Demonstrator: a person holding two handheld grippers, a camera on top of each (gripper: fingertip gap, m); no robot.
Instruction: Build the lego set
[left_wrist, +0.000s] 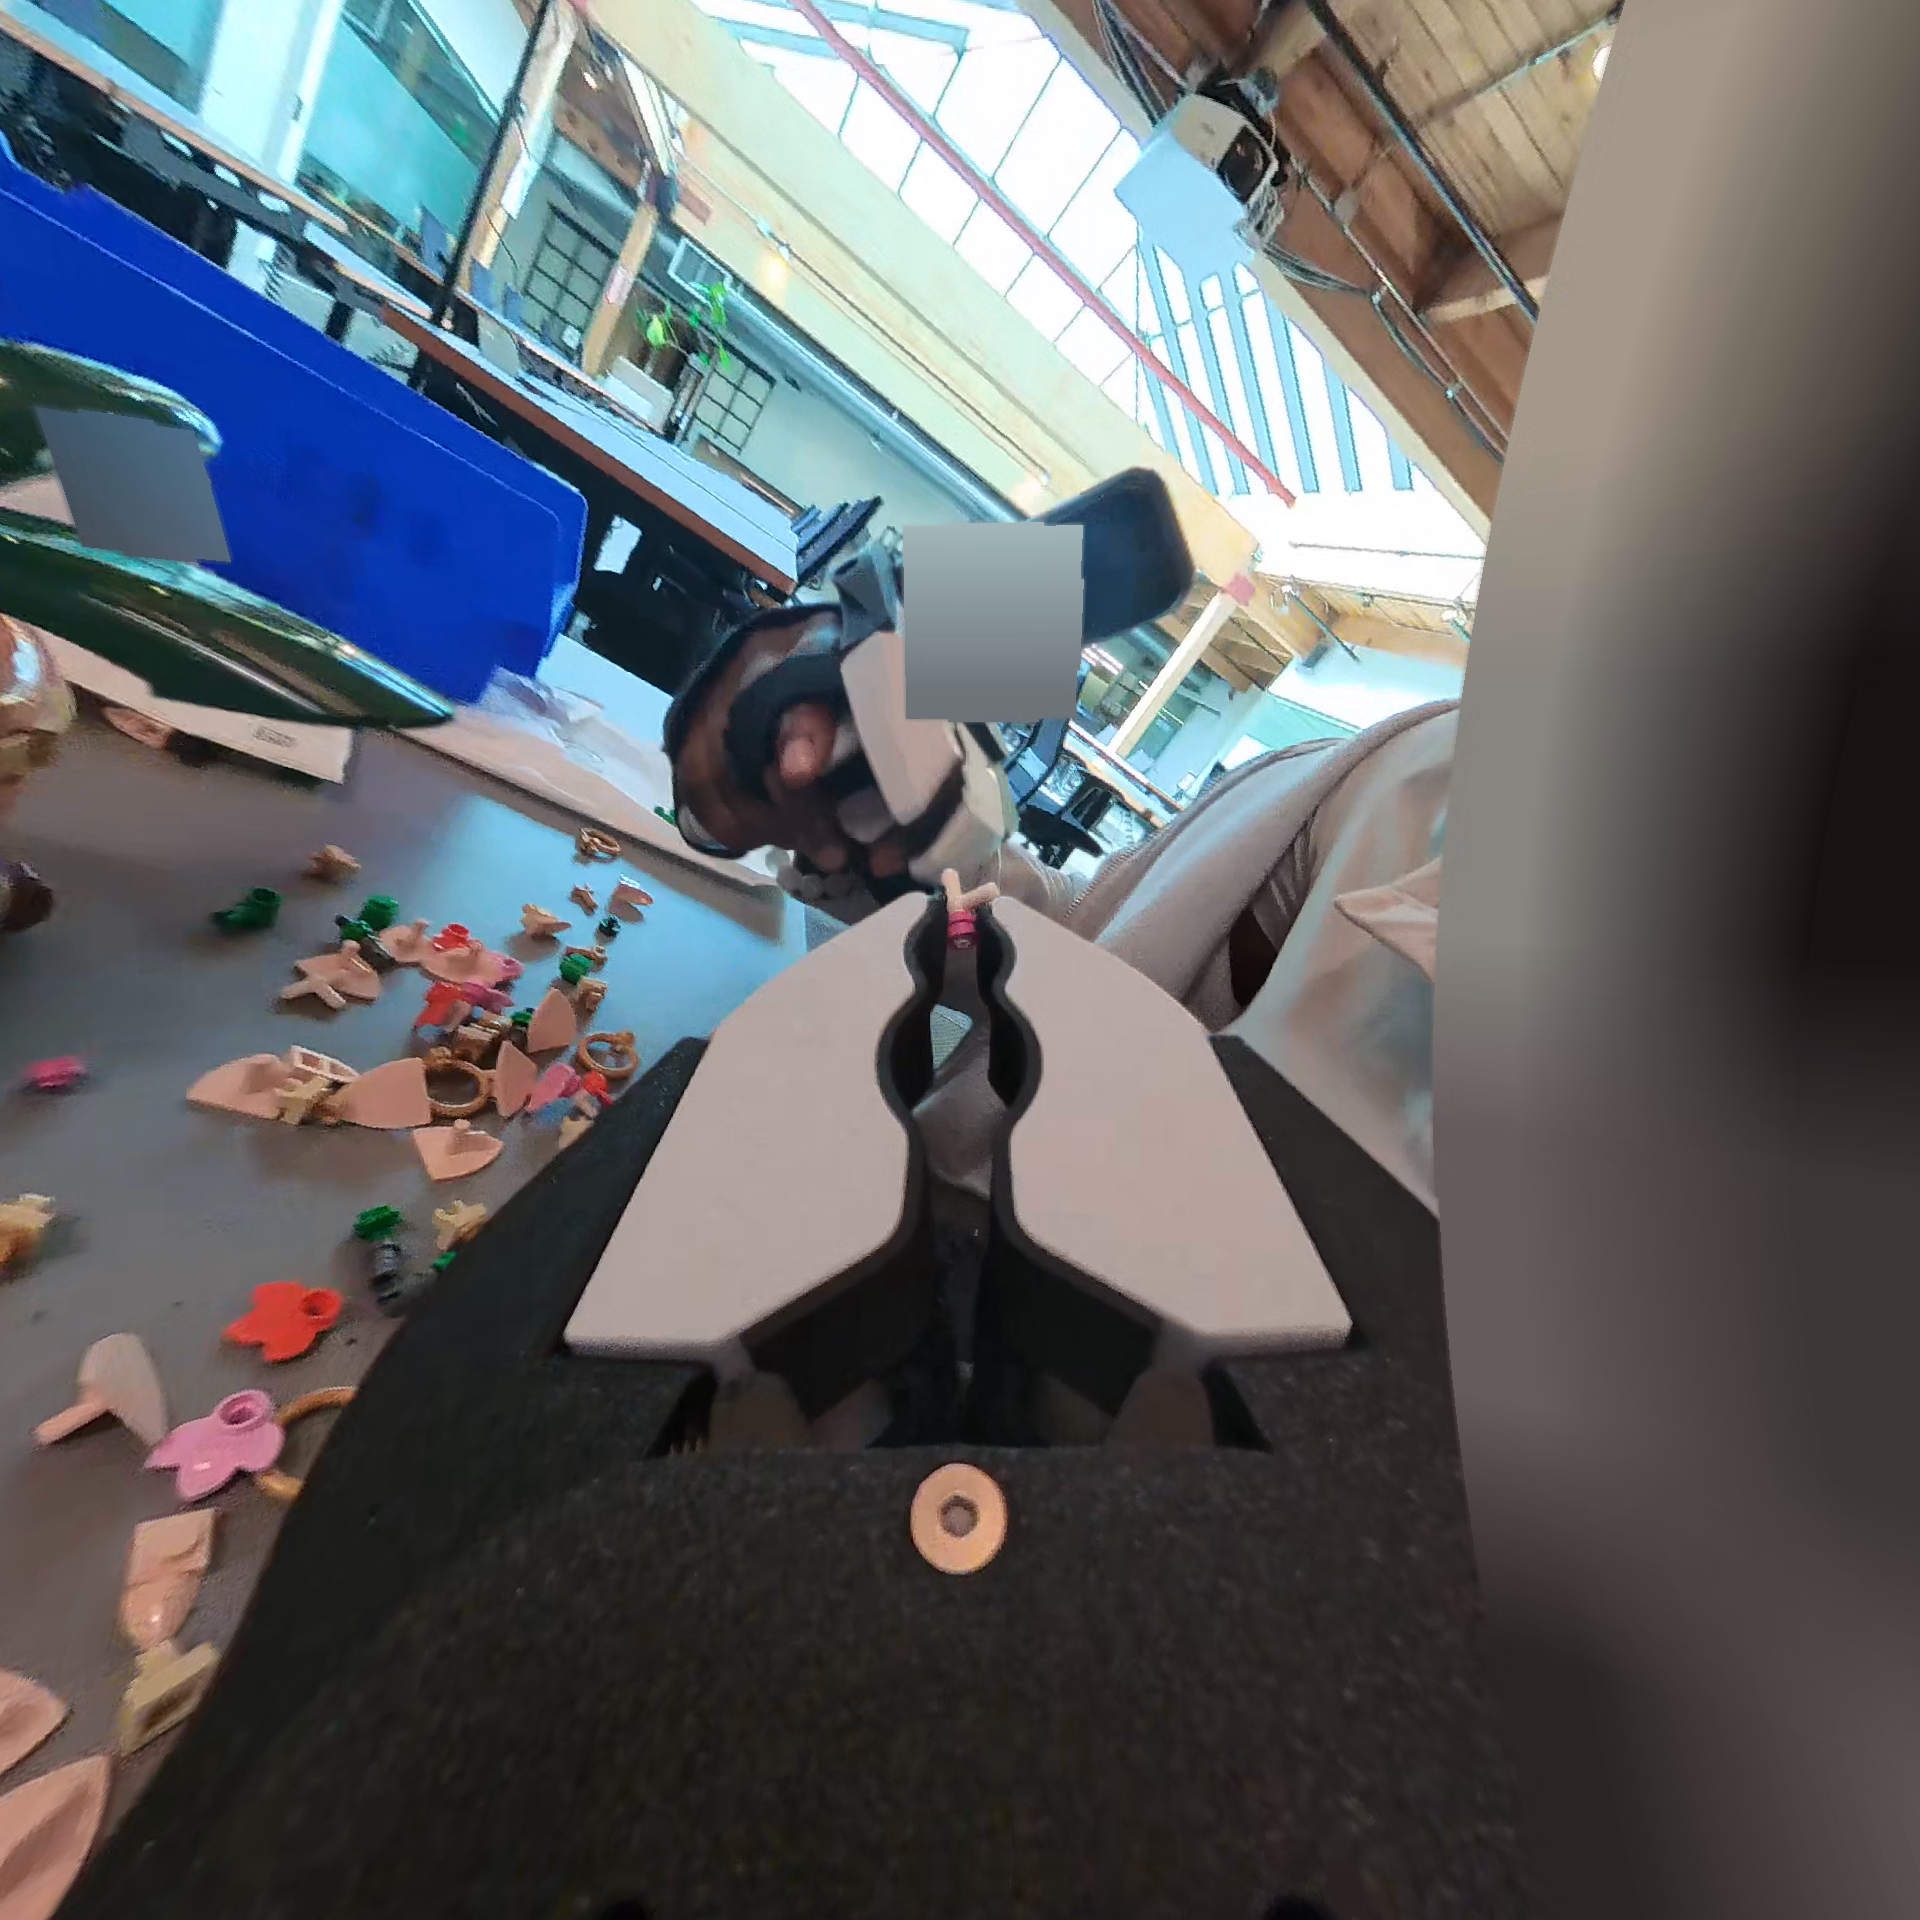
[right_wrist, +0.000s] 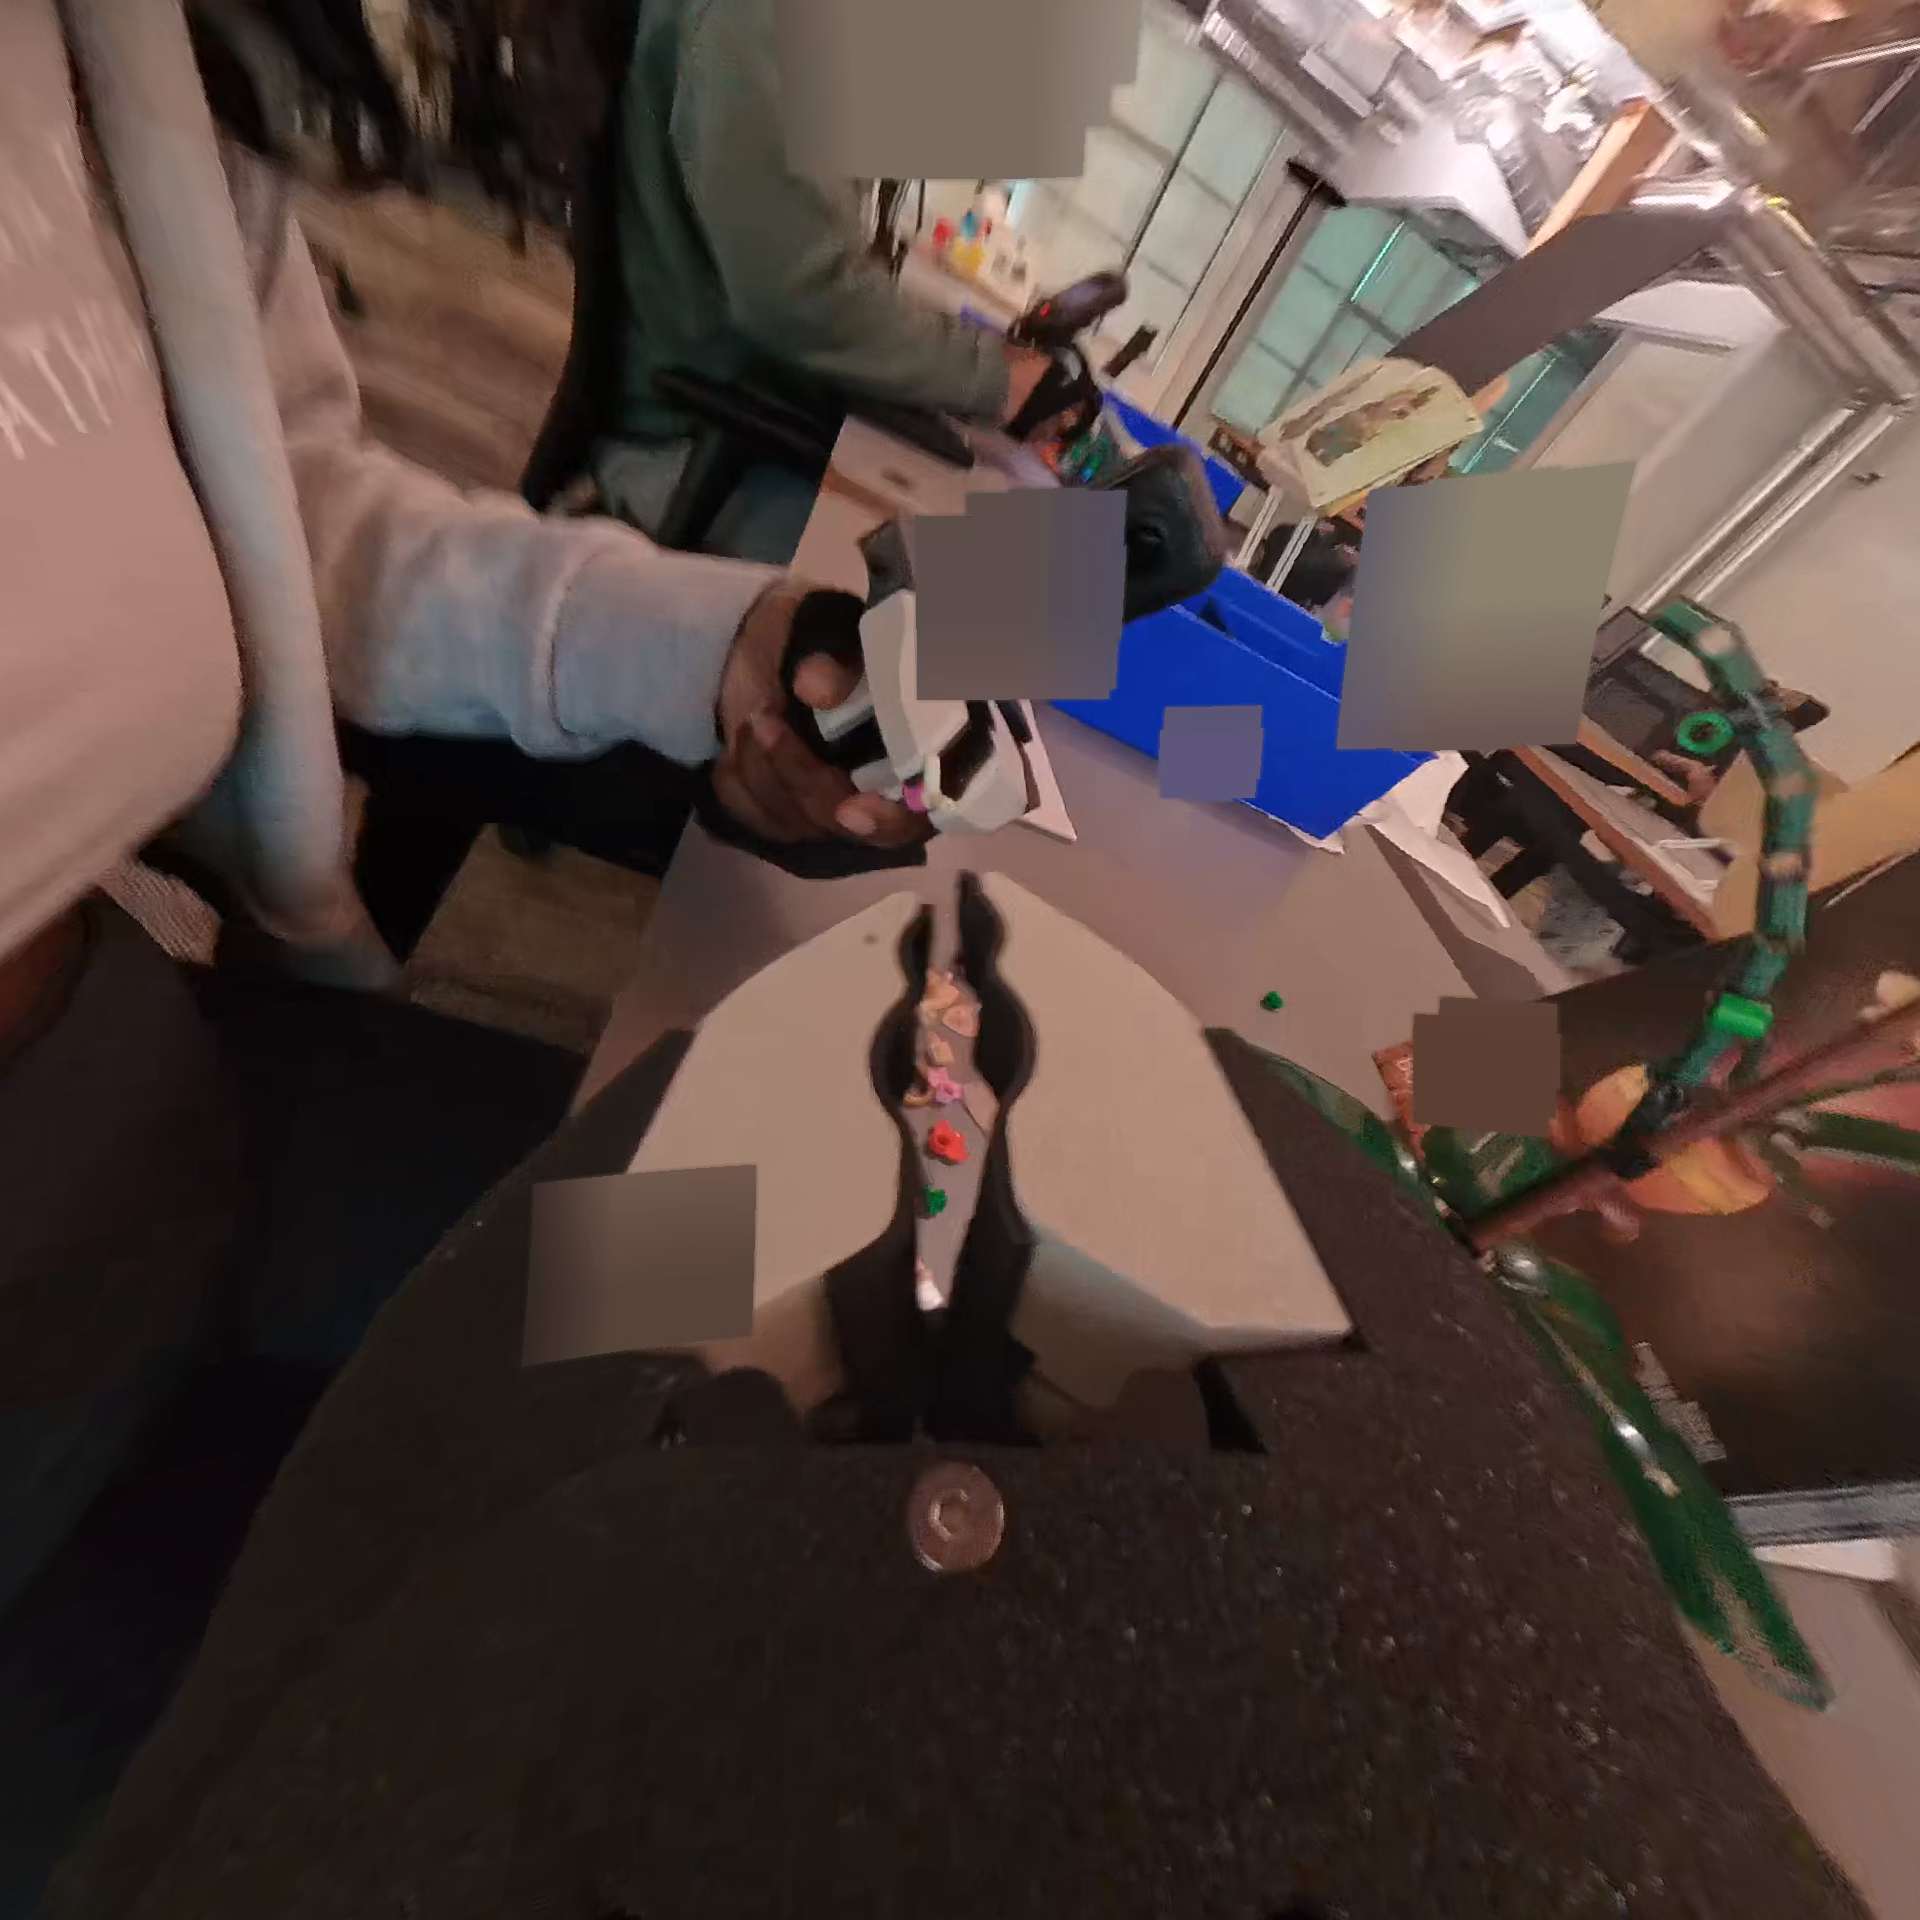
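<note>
Pinching a small cream-and-pink lego piece (left_wrist: 958, 906) at its very tips, the left claw (left_wrist: 958, 920) is raised off the grey surface (left_wrist: 208, 1205) and points up toward the other tool; its jaws are clenched on the piece, with the cream prongs sticking out past the tips. In the right wrist view the same left claw (right_wrist: 940, 795) shows farther off, gripped by a hand (right_wrist: 790, 748) in a pale sleeve, the piece (right_wrist: 920, 795) at its tips.

The right claw (right_wrist: 951, 904) is tilted down over the surface (right_wrist: 1195, 914), jaws nearly closed with a narrow gap and nothing between them. In the left wrist view it (left_wrist: 935, 800) faces the camera, held by a hand (left_wrist: 769, 769); its tips there are hard to make out.

Loose lego pieces (left_wrist: 447, 1029), pink, red, green and gold, lie scattered on the surface to the left. A blue bin (left_wrist: 364, 499) stands behind them. A partly built green lego stem (right_wrist: 1766, 935) curves at the right edge, blurred and cut off. Grey patches hide parts of both tools. A second person's green sleeve (right_wrist: 810, 312) is behind.
</note>
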